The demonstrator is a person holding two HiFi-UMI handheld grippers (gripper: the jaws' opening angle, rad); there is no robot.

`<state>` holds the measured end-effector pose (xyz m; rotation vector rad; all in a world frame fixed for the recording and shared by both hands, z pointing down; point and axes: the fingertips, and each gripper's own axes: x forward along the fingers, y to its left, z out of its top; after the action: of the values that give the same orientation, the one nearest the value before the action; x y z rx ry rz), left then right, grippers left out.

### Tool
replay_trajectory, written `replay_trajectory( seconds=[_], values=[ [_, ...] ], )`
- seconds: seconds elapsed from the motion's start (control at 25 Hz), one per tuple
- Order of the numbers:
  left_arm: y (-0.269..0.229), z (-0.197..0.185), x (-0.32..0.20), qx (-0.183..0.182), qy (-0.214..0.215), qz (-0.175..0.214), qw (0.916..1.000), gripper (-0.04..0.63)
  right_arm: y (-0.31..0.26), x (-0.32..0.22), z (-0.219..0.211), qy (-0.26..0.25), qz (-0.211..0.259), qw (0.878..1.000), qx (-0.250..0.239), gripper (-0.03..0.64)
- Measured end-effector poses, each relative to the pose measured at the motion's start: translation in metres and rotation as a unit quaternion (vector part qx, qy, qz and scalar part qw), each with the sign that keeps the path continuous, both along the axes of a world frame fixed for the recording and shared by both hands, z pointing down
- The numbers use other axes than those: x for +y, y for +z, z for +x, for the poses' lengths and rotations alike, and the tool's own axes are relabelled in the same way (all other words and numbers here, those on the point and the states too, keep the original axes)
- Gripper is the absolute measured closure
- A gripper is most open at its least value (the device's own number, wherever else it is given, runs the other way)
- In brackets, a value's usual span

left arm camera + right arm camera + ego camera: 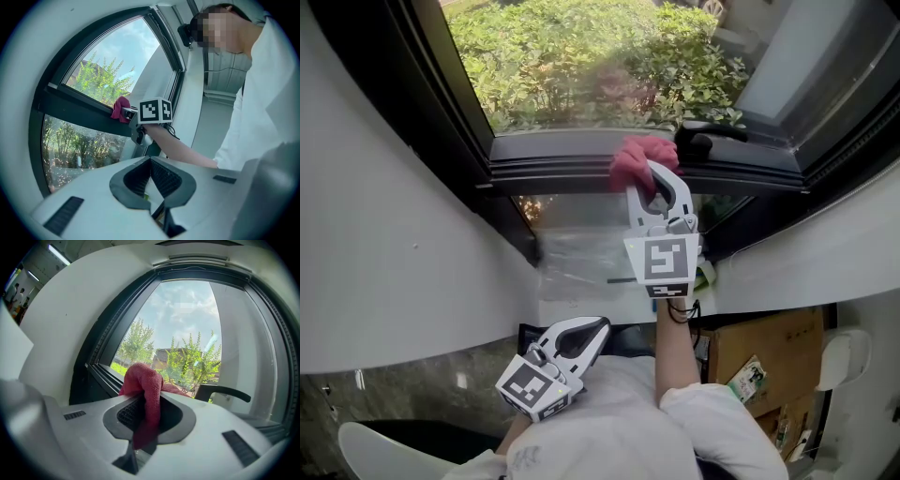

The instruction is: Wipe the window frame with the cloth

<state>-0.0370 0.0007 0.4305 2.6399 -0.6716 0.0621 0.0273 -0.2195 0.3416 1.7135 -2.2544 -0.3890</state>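
Observation:
A red cloth (636,157) is bunched against the dark window frame's crossbar (548,171), just left of the black handle. My right gripper (650,176) is shut on the cloth and presses it to the bar. In the right gripper view the cloth (146,390) hangs between the jaws, with the frame (101,373) right behind it. My left gripper (596,327) hangs low near the person's body, shut and with nothing in it. The left gripper view looks over its closed jaws (151,159) towards the cloth (121,108) and the right gripper's marker cube (154,111).
A black window handle (710,132) sticks out just right of the cloth, also visible as the handle (220,392) in the right gripper view. White curved walls flank the window. Below the crossbar is a lower pane (581,251). A cardboard box (766,349) stands at lower right.

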Motion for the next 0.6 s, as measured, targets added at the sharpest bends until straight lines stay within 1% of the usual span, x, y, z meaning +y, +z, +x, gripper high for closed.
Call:
replay_trajectory(
  seconds=[0.6],
  values=[
    [0.0, 0.005, 0.001, -0.003, -0.003, 0.002, 1.0, 0.584, 0.0, 0.003, 0.019, 0.004, 0.002, 1.0, -0.007, 0.551]
  ],
)
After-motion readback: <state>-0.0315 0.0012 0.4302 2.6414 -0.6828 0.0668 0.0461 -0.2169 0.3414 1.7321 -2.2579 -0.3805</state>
